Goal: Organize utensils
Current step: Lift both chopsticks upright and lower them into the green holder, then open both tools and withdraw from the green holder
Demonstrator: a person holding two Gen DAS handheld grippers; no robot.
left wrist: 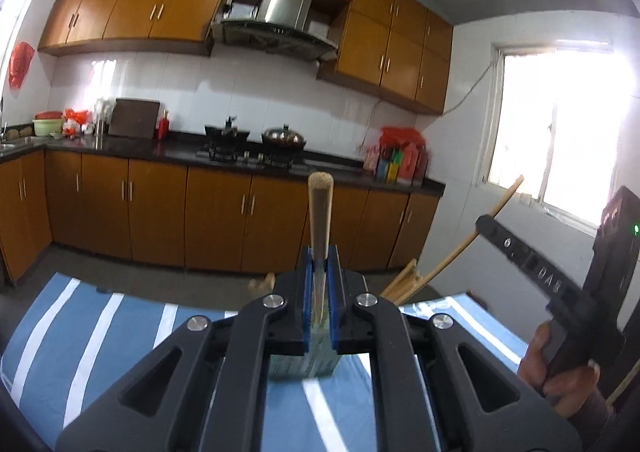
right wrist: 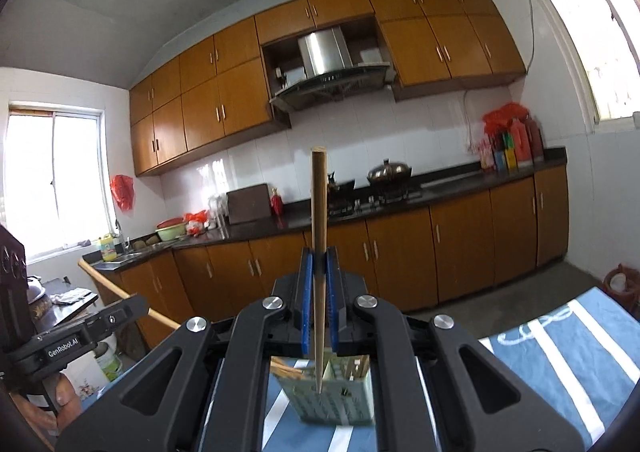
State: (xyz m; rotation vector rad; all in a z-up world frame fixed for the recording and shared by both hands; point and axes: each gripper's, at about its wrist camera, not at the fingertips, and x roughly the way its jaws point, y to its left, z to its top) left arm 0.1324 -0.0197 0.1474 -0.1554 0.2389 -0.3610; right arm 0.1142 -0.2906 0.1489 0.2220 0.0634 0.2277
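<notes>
My left gripper (left wrist: 320,264) is shut on a wooden-handled utensil (left wrist: 320,212) that stands upright between the blue pads, its lower end above a pale green utensil holder (left wrist: 304,364) on the blue striped cloth. My right gripper (right wrist: 319,264) is shut on a wooden chopstick (right wrist: 319,212), held upright with its tip over the same green holder (right wrist: 336,400), which has several chopsticks (right wrist: 288,372) in its left compartment. The right gripper (left wrist: 520,252) also shows in the left wrist view, with its chopstick (left wrist: 504,200) sticking up. The left gripper (right wrist: 80,336) shows at the left of the right wrist view.
A table with a blue-and-white striped cloth (left wrist: 100,332) lies under both grippers. Behind is a kitchen counter (left wrist: 180,150) with a stove, wok (left wrist: 284,138), sink and bottles. More wooden utensils (left wrist: 404,280) stick up beyond the left gripper. Windows stand at both sides.
</notes>
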